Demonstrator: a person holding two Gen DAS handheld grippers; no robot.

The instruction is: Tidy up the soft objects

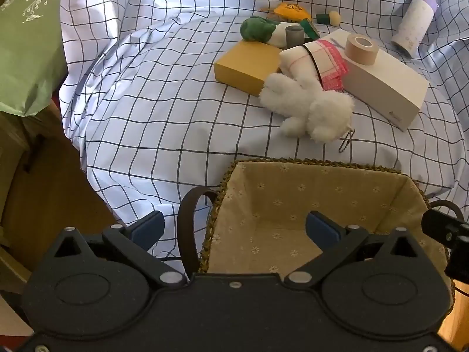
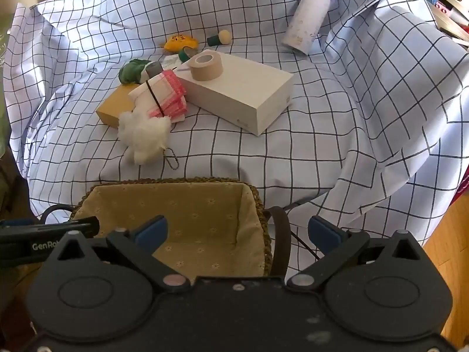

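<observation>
Both tongs, the left gripper (image 1: 233, 227) and right gripper (image 2: 237, 231), are held released, angled steeply down over the fabric-lined woven straw basket (image 1: 322, 165) at the near edge of the checked cloth (image 1: 164, 111). A fluffy white plush rabbit (image 1: 307, 108) is seen just beyond the basket, touching a flat yellow box (image 1: 246, 64).

Both wrist views angled steeply down, sharing basket (image 1: 322, 202) (near) and clutter beyond

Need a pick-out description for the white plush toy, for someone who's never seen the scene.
Start at the lined wicker basket on the checked cloth. Just beyond its far rim lies the white plush toy, against the yellow box. It is the only fluffy white thing, with a ball chain attached.
</observation>
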